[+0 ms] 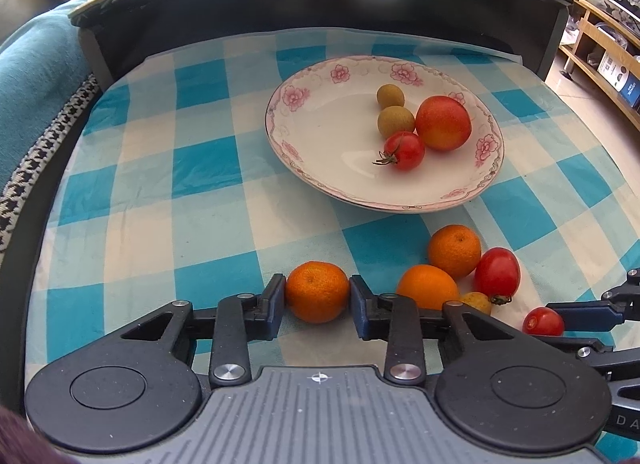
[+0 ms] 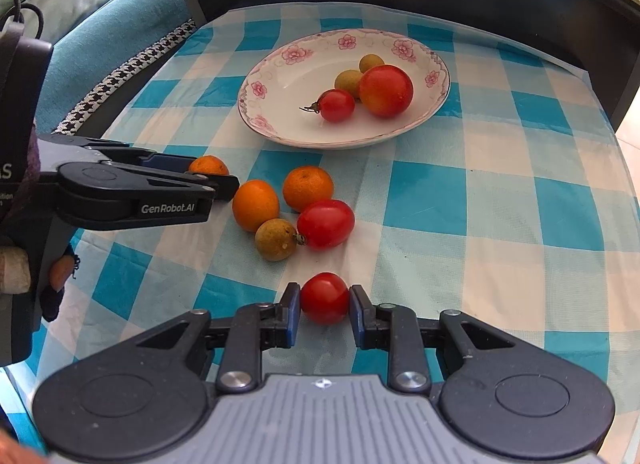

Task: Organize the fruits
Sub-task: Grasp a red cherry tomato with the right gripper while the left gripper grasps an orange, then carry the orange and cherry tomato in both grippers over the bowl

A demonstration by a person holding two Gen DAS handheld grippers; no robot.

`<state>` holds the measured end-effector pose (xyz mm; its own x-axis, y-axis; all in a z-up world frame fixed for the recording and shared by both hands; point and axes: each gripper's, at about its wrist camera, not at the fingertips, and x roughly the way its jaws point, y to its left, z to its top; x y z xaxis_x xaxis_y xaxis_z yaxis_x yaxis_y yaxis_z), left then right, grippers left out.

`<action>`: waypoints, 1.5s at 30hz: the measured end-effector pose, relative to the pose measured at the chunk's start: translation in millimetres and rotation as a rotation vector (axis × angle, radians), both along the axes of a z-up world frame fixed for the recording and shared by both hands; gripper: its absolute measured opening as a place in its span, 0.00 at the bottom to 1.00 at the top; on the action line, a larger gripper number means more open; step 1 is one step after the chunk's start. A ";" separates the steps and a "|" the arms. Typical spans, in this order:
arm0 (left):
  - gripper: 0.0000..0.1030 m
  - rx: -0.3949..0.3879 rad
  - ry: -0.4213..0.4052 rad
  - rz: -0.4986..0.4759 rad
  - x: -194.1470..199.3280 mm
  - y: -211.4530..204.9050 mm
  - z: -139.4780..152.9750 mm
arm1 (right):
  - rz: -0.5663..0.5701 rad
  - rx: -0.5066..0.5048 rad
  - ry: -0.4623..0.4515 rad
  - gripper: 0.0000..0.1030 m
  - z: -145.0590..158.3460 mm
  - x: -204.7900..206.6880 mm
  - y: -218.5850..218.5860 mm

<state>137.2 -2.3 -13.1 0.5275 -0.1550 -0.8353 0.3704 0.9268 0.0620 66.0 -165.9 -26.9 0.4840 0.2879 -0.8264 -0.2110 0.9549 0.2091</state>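
In the left wrist view my left gripper (image 1: 317, 298) is shut on a small mandarin (image 1: 317, 288) that rests on the blue checked cloth, both pads against its sides. My right gripper (image 2: 325, 304) is shut on a cherry tomato (image 2: 325, 296), also down on the cloth. Between the two lie loose fruits: a mandarin (image 2: 308, 188), an orange (image 2: 256, 206), a longan (image 2: 276, 239) and an oblong tomato (image 2: 326, 224). Beyond them, the flowered white plate (image 2: 280, 60) holds two longans, a red-yellow peach (image 2: 386, 90) and a stemmed tomato (image 2: 336, 105).
A dark raised board (image 1: 320, 4) borders the far side of the cloth. A sofa with a teal blanket (image 1: 36, 64) runs along the left. Wooden shelves (image 1: 600, 60) stand at the far right. A gloved hand (image 2: 24, 224) holds the left gripper.
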 end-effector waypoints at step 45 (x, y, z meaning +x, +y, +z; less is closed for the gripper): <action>0.60 0.047 0.018 -0.061 -71.8 5.1 0.8 | 0.071 -0.076 -0.008 0.36 0.9 -26.3 1.8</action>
